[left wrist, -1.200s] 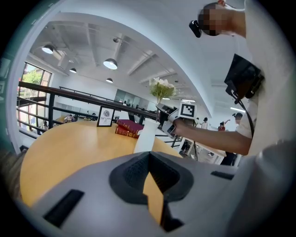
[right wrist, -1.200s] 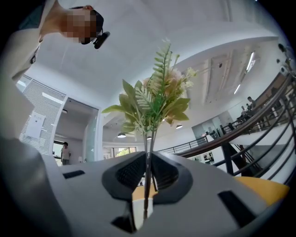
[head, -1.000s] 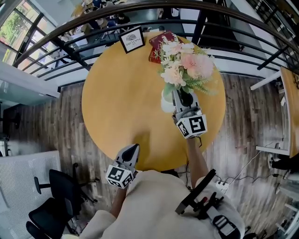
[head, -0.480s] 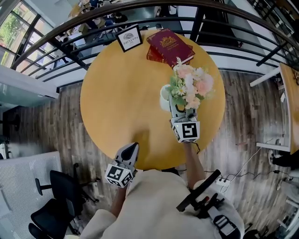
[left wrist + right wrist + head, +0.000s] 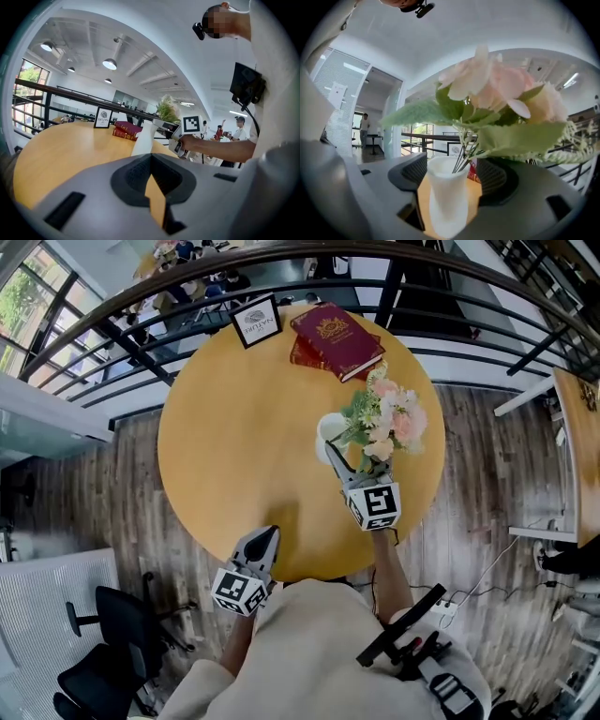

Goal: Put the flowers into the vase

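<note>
Pink flowers [image 5: 389, 423] sit in the vase [image 5: 330, 427]; the right gripper [image 5: 347, 461], jaws just opened around it, should back straight out without snagging stems.

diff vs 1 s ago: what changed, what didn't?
The right tongs came down and lowered the flowers into the white vase, where the stems now sit. Its jaws have just been opening and let the flowers go; they straddle the vase without pressing. Unchanged: left tongs shut and empty, books, framed sign.

Office mezzanine with railing [image 5: 47, 101] and swivel chair [image 5: 94, 676]
</note>
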{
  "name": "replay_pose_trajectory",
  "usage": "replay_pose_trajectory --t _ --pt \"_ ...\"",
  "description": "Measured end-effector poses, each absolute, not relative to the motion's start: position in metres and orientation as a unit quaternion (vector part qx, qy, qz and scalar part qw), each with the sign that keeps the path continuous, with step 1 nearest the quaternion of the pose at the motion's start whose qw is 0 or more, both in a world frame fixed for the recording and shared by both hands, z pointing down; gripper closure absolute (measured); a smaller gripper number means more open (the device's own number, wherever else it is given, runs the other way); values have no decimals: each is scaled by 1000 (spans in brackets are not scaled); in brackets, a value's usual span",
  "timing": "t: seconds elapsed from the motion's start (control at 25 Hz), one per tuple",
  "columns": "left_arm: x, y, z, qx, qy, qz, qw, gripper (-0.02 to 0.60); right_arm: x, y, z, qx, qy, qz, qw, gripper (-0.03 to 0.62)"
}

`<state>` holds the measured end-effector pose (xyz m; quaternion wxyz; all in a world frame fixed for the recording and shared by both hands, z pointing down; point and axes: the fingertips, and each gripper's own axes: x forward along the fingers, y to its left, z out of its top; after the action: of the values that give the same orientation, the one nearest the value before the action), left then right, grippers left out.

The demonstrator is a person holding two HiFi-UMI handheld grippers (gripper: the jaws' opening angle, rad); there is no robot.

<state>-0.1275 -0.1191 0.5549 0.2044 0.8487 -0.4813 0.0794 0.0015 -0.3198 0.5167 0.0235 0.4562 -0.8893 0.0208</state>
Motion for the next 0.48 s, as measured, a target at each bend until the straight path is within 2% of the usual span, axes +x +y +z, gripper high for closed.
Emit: replay_pose_trajectory --t 0.32,0.48 --pt "-118 -119 552 852 -479 61 202 575 -8 -313 538 426 -884 -67 181 264" --pt "-117 -122 549 852 -481 53 197 575 -7 -305 562 433 -874 -49 214 265"
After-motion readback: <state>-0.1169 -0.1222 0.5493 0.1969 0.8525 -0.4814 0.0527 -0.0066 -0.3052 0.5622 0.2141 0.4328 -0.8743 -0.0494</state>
